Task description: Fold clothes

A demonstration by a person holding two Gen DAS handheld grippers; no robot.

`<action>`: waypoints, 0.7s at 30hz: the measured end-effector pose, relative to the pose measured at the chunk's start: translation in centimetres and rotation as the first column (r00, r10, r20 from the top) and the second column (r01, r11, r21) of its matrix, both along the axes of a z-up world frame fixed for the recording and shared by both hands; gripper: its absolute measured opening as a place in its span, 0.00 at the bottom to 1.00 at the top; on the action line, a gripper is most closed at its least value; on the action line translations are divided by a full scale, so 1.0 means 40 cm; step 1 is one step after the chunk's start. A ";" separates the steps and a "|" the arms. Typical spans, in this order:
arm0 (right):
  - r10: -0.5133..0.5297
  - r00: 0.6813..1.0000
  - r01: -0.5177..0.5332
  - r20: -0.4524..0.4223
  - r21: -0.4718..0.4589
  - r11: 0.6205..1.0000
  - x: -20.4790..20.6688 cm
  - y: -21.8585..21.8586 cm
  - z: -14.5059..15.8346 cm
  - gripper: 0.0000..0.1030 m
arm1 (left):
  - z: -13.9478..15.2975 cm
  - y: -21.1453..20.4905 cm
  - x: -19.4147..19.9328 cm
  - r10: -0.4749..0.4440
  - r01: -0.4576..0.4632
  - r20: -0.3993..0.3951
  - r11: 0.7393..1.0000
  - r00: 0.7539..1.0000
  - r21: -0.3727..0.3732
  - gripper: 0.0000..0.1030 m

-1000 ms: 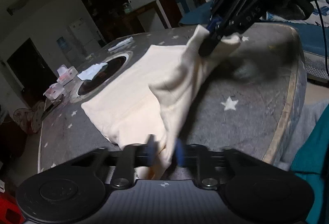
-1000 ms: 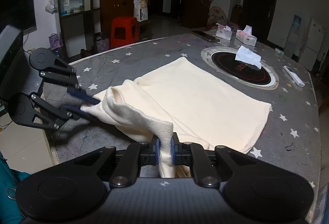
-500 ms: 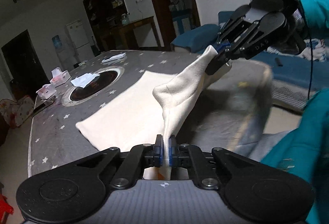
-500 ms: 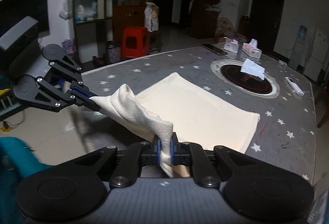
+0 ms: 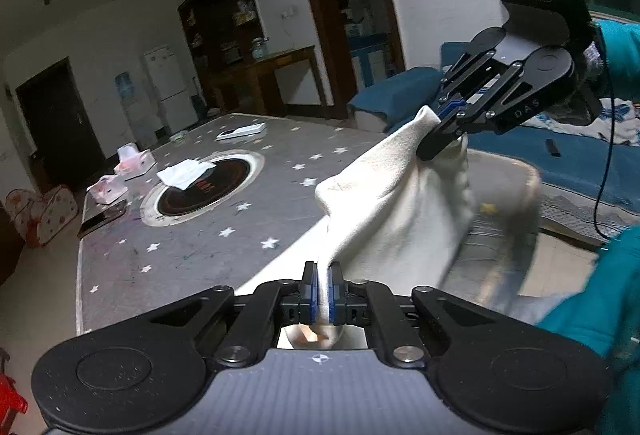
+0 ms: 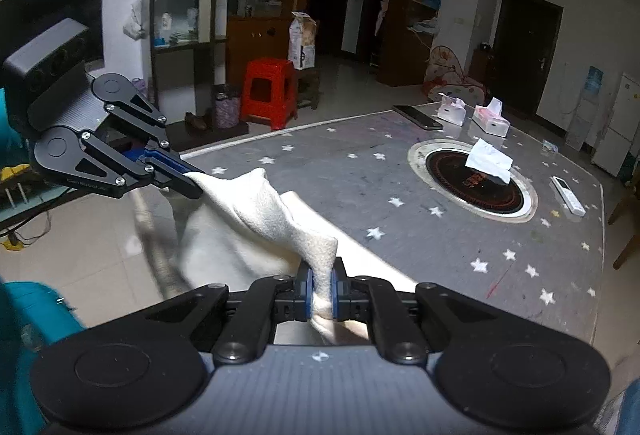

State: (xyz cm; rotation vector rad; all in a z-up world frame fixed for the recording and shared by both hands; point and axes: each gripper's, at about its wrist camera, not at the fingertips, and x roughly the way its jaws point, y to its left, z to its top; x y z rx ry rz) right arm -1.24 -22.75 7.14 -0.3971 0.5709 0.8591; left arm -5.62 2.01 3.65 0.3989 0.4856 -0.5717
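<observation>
Left gripper [image 5: 323, 289]: we're pinching one corner of the cream cloth [image 5: 384, 203] tight.
Right gripper [image 6: 320, 287]: we're clamping the other corner.
Cloth: we're holding it slung between both tools, sagging beside the table [image 6: 360, 171] edge.

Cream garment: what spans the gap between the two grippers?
Only the cream garment itself, sagging between left gripper and right gripper, both clamped on it; nothing else between them. Clearest in right wrist view.
</observation>
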 end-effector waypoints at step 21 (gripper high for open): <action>-0.203 0.972 0.193 -0.116 -0.091 0.977 0.371 0.117 -0.262 0.21 | -0.193 0.010 0.364 0.255 -0.252 -0.158 0.967 0.954 0.035 0.07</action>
